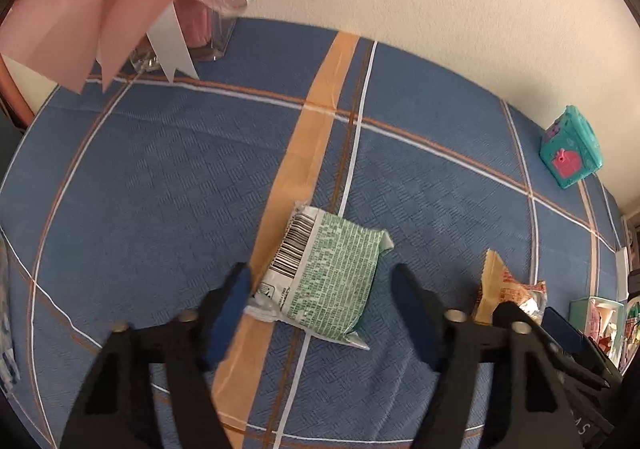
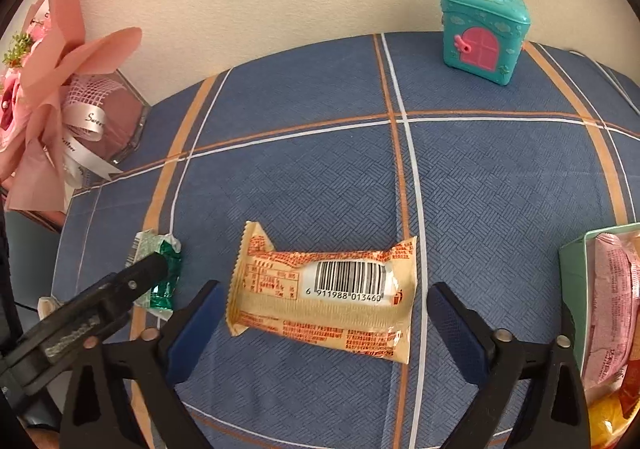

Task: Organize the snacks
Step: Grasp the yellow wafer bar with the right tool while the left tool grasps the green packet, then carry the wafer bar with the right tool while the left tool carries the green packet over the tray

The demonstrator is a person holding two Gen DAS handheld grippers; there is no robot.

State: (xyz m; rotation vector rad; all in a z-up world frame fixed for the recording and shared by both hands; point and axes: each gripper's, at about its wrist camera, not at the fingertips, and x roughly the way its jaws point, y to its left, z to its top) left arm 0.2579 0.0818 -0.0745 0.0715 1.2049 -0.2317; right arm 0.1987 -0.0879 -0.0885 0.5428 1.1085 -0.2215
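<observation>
A green and white snack packet [image 1: 324, 277] lies barcode up on the blue checked tablecloth, between the tips of my open left gripper [image 1: 320, 289]. It also shows in the right wrist view [image 2: 160, 273], partly behind the left gripper's finger. A cream and orange snack bar [image 2: 324, 289] lies barcode up between the fingers of my open right gripper [image 2: 324, 313]. Its end shows in the left wrist view [image 1: 504, 285]. A pale green box [image 2: 576, 289] at the right edge holds several snack packets.
A pink paper bouquet [image 2: 48, 97] in a clear case stands at the back left by the wall. A teal toy house box [image 2: 480, 29] with a pink door stands at the back right. The tablecloth [image 2: 320, 177] covers the table.
</observation>
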